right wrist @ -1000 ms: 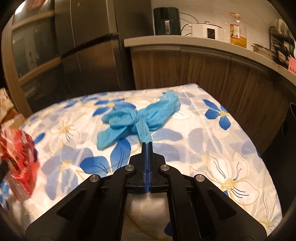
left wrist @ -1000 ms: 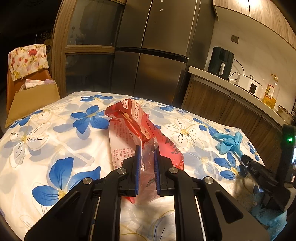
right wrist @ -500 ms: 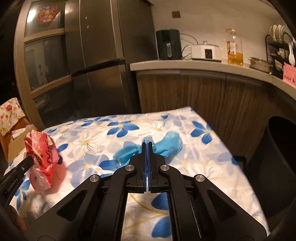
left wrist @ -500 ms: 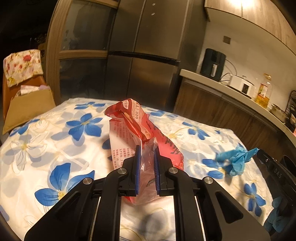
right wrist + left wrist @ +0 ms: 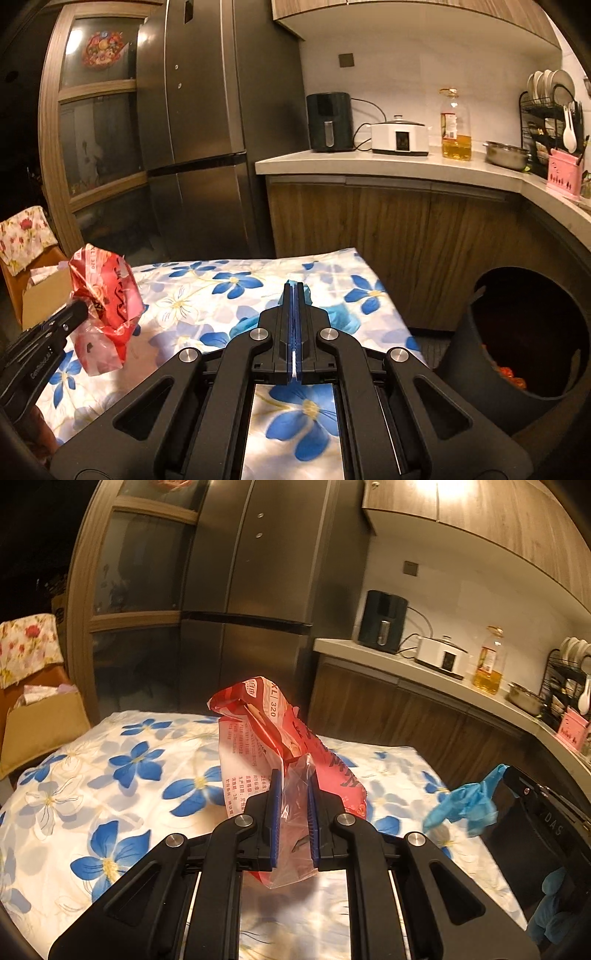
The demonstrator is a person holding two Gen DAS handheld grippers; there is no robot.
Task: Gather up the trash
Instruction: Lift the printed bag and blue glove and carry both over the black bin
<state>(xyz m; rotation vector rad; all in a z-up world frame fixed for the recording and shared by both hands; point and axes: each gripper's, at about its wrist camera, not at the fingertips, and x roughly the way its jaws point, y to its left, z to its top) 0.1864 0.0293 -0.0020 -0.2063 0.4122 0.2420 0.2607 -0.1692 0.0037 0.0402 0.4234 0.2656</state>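
My left gripper [image 5: 292, 779] is shut on a crumpled red and white plastic wrapper [image 5: 258, 731] with a clear tail, held up above the flowered tablecloth [image 5: 122, 782]. From the right wrist view the same wrapper [image 5: 105, 291] hangs at the left in the left gripper [image 5: 79, 312]. My right gripper [image 5: 294, 291] is shut on a blue disposable glove [image 5: 340, 317], which droops below and behind its fingers. In the left wrist view the glove [image 5: 465, 805] dangles from the right gripper [image 5: 511, 775] at the right edge. A dark round bin [image 5: 476, 354] stands on the floor, right of the table.
A steel fridge [image 5: 207, 122] rises behind the table. The wooden counter [image 5: 388, 162] carries an air fryer, a cooker, an oil bottle and a dish rack. A cardboard box [image 5: 40, 731] and a chair with a flowered cloth stand at the left.
Both grippers have risen off the table. The blue glove, lying on the cloth a second ago, now hangs from the right gripper. The wrapper is held higher, and the bin has come into view.
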